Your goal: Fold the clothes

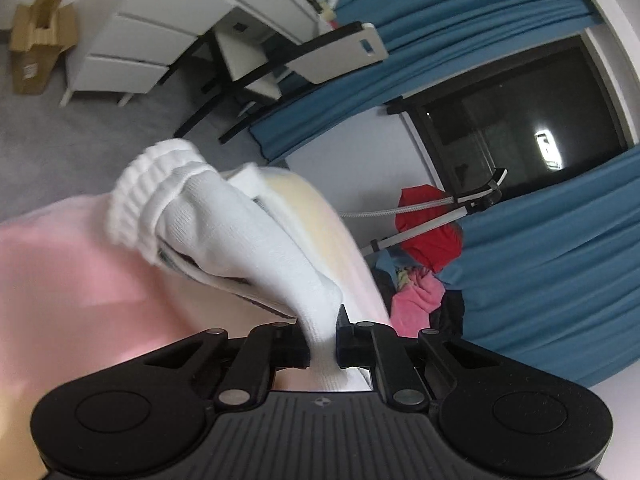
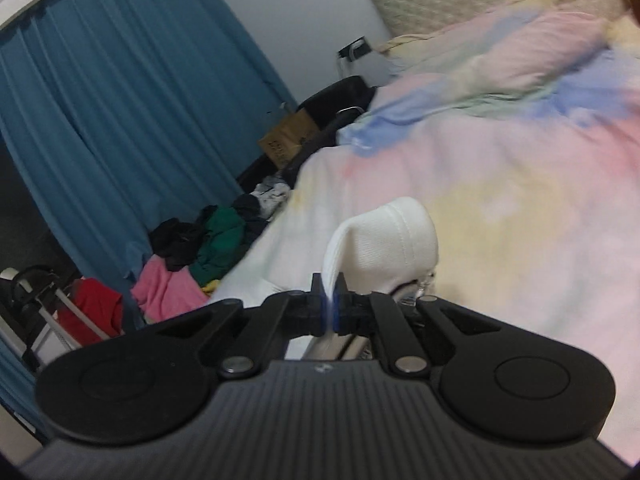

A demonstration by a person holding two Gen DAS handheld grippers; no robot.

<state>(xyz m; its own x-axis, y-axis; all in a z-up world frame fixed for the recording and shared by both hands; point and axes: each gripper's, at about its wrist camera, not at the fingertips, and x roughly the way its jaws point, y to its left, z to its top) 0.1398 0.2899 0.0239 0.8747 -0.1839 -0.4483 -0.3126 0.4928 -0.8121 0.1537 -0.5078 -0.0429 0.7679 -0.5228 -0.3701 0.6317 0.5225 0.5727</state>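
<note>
My left gripper point(image 1: 323, 336) is shut on a white sock point(image 1: 224, 220). The sock stretches up and to the left from the jaws, its ribbed cuff at the far end, above the pastel bedspread point(image 1: 60, 280). My right gripper point(image 2: 329, 304) is shut on a white sock point(image 2: 384, 236) whose rounded toe end stands up just beyond the jaws, over the pastel bedspread point(image 2: 500, 184). I cannot tell whether both grippers hold the same sock.
A pile of loose clothes point(image 2: 192, 252) lies on the floor by the blue curtains point(image 2: 100, 100). A clothes rack with a red garment point(image 1: 430, 228) stands near the window. A white dresser point(image 1: 132, 36), a chair point(image 1: 312, 56) and a cardboard box point(image 1: 38, 40) stand beyond the bed.
</note>
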